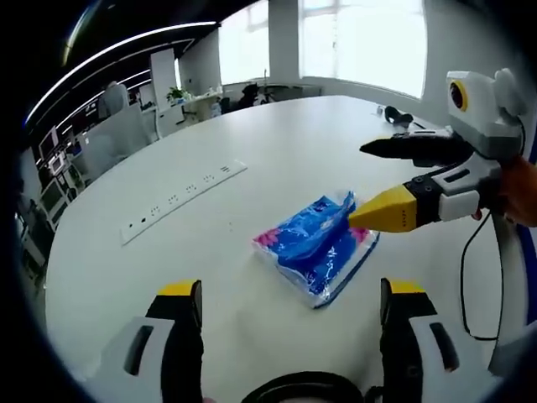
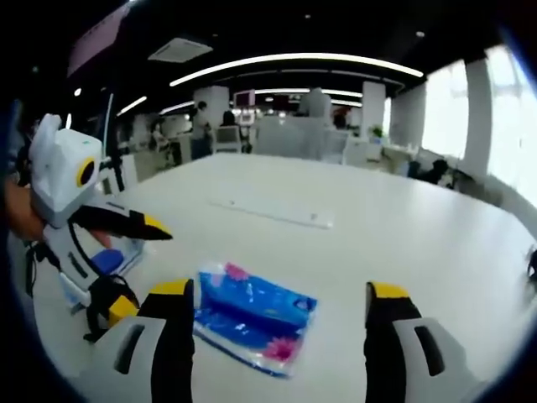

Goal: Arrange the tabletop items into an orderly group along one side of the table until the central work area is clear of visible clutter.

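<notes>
A blue tissue pack (image 1: 317, 245) with pink flowers lies flat on the white table (image 1: 252, 151). In the left gripper view my left gripper (image 1: 289, 290) stands open just short of the pack, with nothing between its jaws. My right gripper (image 1: 361, 185) comes in from the right, open, its yellow-tipped lower jaw touching the pack's far right corner. In the right gripper view the tissue pack (image 2: 256, 323) lies between the jaws of my right gripper (image 2: 277, 290), closer to the left one. The left gripper (image 2: 141, 269) is at the left, held by a hand.
A long white power strip (image 1: 185, 197) lies flat further out on the table; it shows again as the power strip (image 2: 273, 212). A dark object (image 1: 398, 115) sits near the far right edge. A blue and white item (image 2: 113, 260) is partly hidden behind the left gripper. Office desks stand beyond.
</notes>
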Demonstrator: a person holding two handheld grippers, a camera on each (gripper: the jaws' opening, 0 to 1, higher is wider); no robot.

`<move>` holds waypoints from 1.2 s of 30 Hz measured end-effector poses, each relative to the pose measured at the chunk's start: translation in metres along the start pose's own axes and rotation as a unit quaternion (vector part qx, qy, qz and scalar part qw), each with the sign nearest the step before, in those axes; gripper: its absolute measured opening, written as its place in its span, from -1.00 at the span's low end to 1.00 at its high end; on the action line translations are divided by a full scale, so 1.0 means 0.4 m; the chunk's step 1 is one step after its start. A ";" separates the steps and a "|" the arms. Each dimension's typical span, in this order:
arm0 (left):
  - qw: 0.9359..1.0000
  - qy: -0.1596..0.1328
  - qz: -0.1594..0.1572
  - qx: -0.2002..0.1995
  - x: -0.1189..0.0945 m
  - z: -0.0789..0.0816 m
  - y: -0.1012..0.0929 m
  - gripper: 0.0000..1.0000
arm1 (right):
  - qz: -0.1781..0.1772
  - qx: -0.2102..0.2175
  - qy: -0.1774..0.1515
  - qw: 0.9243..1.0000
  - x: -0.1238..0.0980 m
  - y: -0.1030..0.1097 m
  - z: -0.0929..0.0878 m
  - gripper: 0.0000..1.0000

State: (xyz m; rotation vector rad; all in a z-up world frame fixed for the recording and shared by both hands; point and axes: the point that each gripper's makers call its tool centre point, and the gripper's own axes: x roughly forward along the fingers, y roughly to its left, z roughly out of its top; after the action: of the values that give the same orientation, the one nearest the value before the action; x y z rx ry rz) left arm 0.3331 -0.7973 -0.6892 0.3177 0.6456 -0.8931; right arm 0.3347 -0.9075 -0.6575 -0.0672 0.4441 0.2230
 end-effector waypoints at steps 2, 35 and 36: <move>1.000 -0.006 -0.008 -0.007 -0.004 0.004 -0.007 0.81 | 0.002 0.000 -0.001 1.000 0.000 0.002 0.001 0.73; 0.999 -0.048 0.000 0.009 -0.119 0.049 0.019 0.98 | 0.030 -0.022 -0.018 0.999 -0.047 0.081 0.103 0.98; 0.999 -0.048 0.001 0.011 -0.122 0.049 0.022 0.98 | 0.030 -0.023 -0.018 0.999 -0.048 0.083 0.105 0.97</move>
State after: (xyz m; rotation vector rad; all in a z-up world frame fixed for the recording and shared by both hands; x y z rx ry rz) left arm 0.3252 -0.7719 -0.6429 0.2938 0.5472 -0.9095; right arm 0.3278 -0.8744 -0.6116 -0.0955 0.4063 0.2940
